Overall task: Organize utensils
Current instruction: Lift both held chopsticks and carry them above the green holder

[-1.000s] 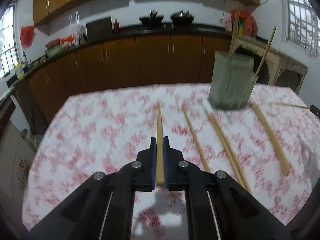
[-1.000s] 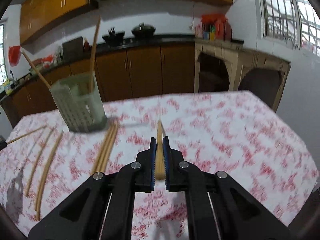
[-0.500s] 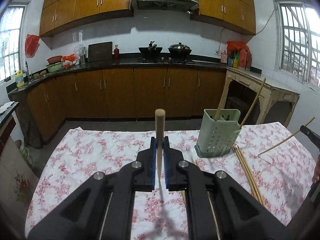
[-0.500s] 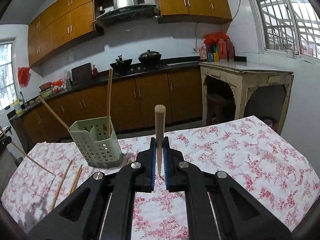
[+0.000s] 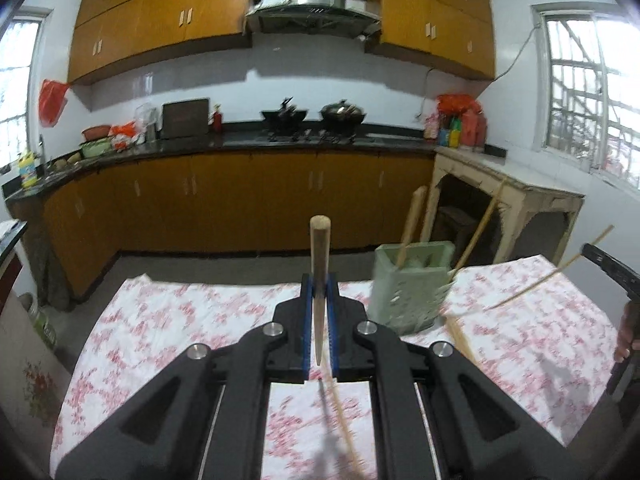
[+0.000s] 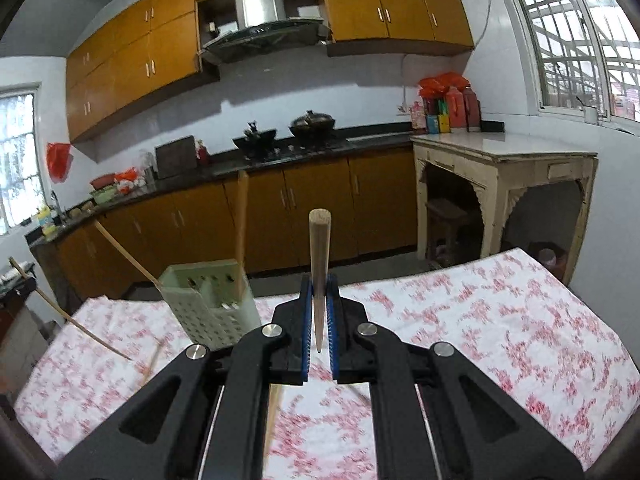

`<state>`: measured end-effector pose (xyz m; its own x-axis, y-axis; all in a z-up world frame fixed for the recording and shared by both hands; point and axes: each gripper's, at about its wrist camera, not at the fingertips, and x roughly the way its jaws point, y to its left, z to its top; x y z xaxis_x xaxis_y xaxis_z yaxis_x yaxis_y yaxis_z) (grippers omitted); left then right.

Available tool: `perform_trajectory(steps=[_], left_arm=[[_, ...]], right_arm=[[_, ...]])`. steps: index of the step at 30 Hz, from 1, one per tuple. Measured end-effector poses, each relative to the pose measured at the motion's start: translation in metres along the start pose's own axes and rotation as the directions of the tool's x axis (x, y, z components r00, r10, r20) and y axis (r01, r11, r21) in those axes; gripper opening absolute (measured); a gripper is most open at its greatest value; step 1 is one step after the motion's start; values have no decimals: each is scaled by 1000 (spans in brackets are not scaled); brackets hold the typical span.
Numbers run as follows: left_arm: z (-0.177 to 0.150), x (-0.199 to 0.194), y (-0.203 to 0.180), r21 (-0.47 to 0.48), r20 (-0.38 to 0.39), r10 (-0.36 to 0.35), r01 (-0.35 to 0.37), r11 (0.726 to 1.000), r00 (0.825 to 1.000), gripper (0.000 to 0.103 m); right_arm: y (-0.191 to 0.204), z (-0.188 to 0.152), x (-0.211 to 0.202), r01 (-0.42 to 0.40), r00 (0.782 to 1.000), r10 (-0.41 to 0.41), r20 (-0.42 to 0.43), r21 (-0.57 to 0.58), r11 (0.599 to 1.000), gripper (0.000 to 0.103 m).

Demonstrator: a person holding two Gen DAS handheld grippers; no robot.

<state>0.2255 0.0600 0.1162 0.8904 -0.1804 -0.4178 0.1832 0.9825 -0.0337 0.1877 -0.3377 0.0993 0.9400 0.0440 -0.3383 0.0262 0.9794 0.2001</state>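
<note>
My left gripper (image 5: 319,296) is shut on a wooden chopstick (image 5: 320,248) that sticks up, held above the floral tablecloth (image 5: 180,320). Right of it stands the green perforated holder (image 5: 410,284) with two chopsticks (image 5: 412,220) leaning in it. My right gripper (image 6: 319,296) is shut on another chopstick (image 6: 319,248), also raised, with the holder (image 6: 212,308) to its left. Each view catches the other gripper's chopstick slanting in from the side: the right-held one (image 5: 552,276) and the left-held one (image 6: 60,312).
Loose chopsticks lie on the cloth near the holder (image 5: 460,336) and under my left gripper (image 5: 344,416). A hand (image 5: 628,332) shows at the right edge. Beyond the table's far edge are kitchen cabinets (image 5: 240,200) and a cream side table (image 6: 500,168).
Both grippers have risen off the table, each carrying its chopstick. The chopsticks, first lying forward along the cloth, now point upward. The holder sits lower in both views.
</note>
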Motion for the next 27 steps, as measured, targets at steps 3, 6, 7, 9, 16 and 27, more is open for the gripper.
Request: perform_trajectory(steps=[3, 6, 7, 9, 16, 27], left_arm=[[17, -10, -20, 13, 32, -61, 61, 998, 998, 8], [30, -14, -37, 18, 54, -111, 110, 994, 992, 8], [34, -14, -43, 18, 62, -125, 124, 992, 990, 8], [40, -14, -53, 17, 79, -137, 136, 991, 987, 8], [75, -6, -85, -23, 158, -145, 151, 988, 977, 8], [119, 40, -113, -15, 230, -51, 56, 998, 972, 8]], right_arm=[[7, 15, -3, -46, 999, 46, 4, 3, 999, 8], [16, 27, -4, -105, 994, 105, 2, 17, 994, 8], [20, 31, -4, -127, 992, 127, 1, 23, 992, 8], [27, 35, -3, -158, 987, 158, 4, 28, 987, 7], [57, 49, 5, -184, 982, 185, 37, -39, 982, 7], [74, 57, 49, -173, 985, 171, -34, -75, 982, 8]])
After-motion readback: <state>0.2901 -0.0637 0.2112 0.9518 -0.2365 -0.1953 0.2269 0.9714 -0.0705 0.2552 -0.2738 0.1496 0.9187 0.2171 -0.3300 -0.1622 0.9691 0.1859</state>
